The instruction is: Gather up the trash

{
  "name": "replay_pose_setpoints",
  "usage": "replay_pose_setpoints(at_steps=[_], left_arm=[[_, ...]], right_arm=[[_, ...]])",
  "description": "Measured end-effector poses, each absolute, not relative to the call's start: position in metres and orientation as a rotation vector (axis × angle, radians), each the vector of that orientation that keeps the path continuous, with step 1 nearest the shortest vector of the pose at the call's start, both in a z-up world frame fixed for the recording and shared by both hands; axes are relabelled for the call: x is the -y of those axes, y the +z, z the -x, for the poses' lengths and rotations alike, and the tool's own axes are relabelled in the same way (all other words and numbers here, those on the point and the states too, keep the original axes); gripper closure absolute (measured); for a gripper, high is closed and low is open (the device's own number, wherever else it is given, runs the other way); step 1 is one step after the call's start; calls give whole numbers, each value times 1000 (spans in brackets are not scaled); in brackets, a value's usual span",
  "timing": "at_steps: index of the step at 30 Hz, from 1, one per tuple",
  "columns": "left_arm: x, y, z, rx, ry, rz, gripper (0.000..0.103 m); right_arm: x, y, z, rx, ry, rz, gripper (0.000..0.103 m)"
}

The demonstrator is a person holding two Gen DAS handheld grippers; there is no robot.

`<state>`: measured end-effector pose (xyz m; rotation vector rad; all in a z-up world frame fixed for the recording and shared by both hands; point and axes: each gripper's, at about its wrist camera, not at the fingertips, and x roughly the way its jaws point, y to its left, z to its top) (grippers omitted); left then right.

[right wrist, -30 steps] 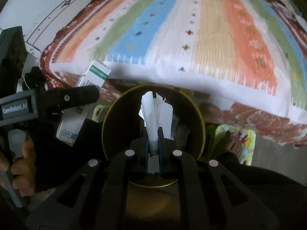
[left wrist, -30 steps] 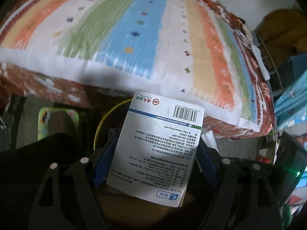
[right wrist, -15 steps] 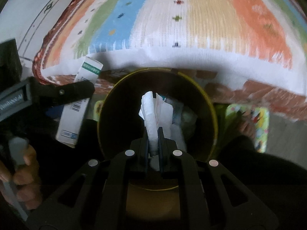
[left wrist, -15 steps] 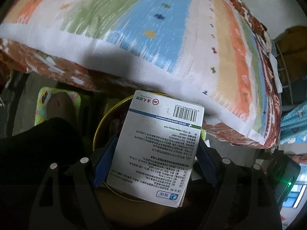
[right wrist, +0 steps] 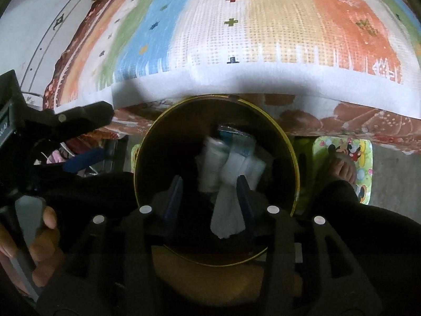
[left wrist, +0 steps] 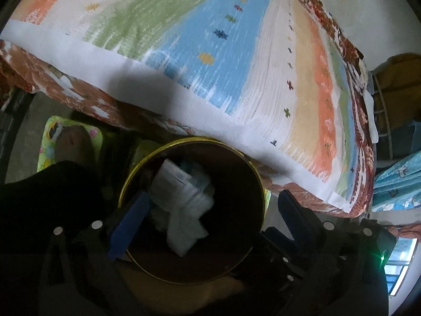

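**Gold-rimmed bin holds the trash, both jaws spread**

Gold rim, dark inside: the round bin (left wrist: 252,168) sits on the floor against the bed edge, under the overhang of the striped bedspread (left wrist: 236,52).

- Left gripper (left wrist: 208,210): above the bin mouth, jaws spread wide, nothing between them. Blue pads (left wrist: 131,218) frame the opening.
- Right gripper (right wrist: 210,194): also over the bin, jaws apart. A white tissue (right wrist: 227,216) hangs just inside the right-side pad, touching it; cannot tell if it is stuck there or falling.
- Trash: crumpled white paper and a white box (left wrist: 173,181) lie in a pile at the bin bottom. Something with a blue wrapper (right wrist: 236,137) lies at the far side of the pile.
- In the right wrist view the left gripper shows at the left of the bin, with the person's hand (right wrist: 36,245) on its handle.
- A bare foot in a cartoon-print slipper (right wrist: 347,155) stands on the floor just right of the bin.
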<state>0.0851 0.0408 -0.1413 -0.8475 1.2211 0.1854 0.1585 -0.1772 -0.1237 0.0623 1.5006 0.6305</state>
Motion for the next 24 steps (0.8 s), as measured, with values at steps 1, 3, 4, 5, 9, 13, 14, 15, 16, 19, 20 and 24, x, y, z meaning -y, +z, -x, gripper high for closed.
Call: replay_pose_setpoints(at_steps=[1, 3, 4, 5, 9, 13, 14, 15, 16, 19, 20, 24], left_arm=[[-41, -140, -85, -1219, 182, 846, 7], [-39, -135, -84, -1218, 174, 820, 7], [-37, -133, -83, -1217, 170, 800, 7], [-35, -130, -82, -1217, 165, 776, 7], [-29, -115, -73, -1193, 152, 681, 7], [-22, -99, -62, -1155, 142, 579, 7], [-21, -95, -58, -1144, 136, 556, 7], [-20, -91, -56, -1134, 133, 540, 7], [-20, -86, -51, -1115, 131, 516, 7], [-15, -74, -41, -1069, 125, 451, 6], [-13, -70, -36, -1053, 118, 431, 6], [-1, -61, -23, -1023, 89, 358, 6]], right_arm=[[177, -122, -158, -1489, 626, -51, 58], [179, -118, -158, -1470, 622, -35, 56], [180, -117, -157, -1462, 618, -26, 56], [180, -114, -156, -1452, 616, -20, 56], [185, -97, -151, -1388, 626, -1, 49], [192, -81, -143, -1323, 628, 34, 48], [193, -78, -141, -1313, 631, 37, 47], [195, -74, -139, -1298, 635, 43, 46], [197, -71, -137, -1286, 637, 48, 46], [204, -54, -126, -1212, 647, 71, 42], [206, -50, -123, -1193, 648, 78, 38], [217, -32, -107, -1111, 648, 111, 30]])
